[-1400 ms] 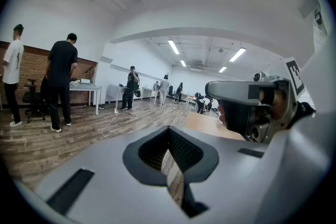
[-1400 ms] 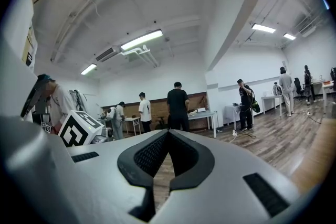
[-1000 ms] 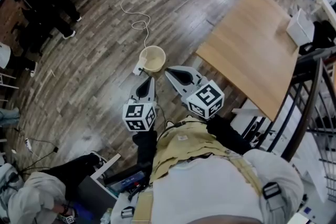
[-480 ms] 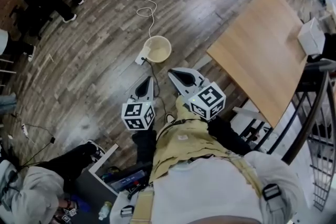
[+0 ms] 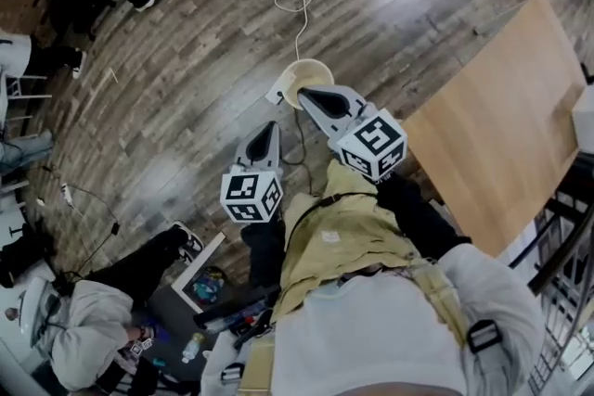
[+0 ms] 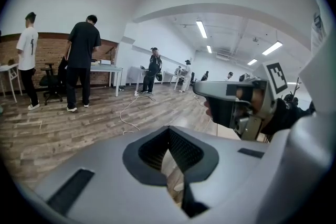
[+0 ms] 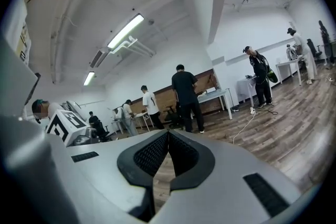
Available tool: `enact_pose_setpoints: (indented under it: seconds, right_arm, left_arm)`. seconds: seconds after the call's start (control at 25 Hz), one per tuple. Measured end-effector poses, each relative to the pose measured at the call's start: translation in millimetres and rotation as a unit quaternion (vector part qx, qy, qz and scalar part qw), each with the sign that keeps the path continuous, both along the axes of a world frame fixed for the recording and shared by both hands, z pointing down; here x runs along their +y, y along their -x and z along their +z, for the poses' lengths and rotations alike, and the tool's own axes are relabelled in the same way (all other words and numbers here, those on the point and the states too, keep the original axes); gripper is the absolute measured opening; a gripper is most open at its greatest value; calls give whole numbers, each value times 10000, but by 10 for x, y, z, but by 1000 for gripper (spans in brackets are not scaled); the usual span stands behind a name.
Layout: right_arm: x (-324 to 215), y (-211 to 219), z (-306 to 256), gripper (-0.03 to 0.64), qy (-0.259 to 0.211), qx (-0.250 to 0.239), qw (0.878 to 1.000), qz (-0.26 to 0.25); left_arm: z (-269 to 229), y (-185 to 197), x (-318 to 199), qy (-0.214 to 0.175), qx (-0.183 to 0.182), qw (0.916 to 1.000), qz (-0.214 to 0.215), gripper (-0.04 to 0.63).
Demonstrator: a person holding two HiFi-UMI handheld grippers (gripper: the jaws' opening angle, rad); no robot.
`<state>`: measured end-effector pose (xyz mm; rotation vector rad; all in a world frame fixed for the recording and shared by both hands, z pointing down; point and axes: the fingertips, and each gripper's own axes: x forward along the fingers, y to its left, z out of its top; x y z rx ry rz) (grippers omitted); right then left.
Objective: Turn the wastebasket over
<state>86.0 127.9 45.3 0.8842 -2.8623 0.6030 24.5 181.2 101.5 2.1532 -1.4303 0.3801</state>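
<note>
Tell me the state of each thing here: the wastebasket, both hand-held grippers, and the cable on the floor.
wastebasket: upright on the floor, mouth up, not yet turned over, not held.
left hand-held gripper: shut, nothing between its jaws.
right hand-held gripper: shut, nothing between its jaws.
cable: lying loose on the floor, with a loop in it.

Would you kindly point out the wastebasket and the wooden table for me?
wastebasket (image 5: 309, 70): head view, the far inner wall of its open top.
wooden table (image 5: 501, 144): head view, the middle of its bare top.
</note>
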Motion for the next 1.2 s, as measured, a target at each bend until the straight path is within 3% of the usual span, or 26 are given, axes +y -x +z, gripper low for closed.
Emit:
enact_pose_setpoints:
  seconds: [0.12,0.2,0.44,0.68,0.8,0.88,1.04,1.2]
  right_arm:
    - [-627,-195,148,21,-132,246,9996,89]
    - [-840,-339,302,21,-26,379,9990,215]
    - [-917,-607,1246,21,1003,973,9896,350]
    - [-738,-148,2684,21,2019,1262,9710,203]
    - [-436,96,3335,21,2426,1426,9595,94]
    - [-321,205,3819,21,2427,1742,9543,-105]
    - [-226,327,4769,23,2342,2249,9444,-520]
    - [4,368,5471,23,2241,2798,9260,-1187]
  left_arm:
    - [210,-139,-308,139,32,9999,85,0]
    - [441,-162,-317,432,102,9990,71,0]
    - [1077,-110,-300,1175,246,9928,34,0]
    - [2231,218,-305,1828,219,9826,232,1]
    - [2816,378,112,2471,245,9682,305,0]
    - [3160,491,283,2726,210,9614,322,1]
    - [3780,698,393,2894,146,9565,343,1]
    - [4216,721,491,2958,52,9533,614,1]
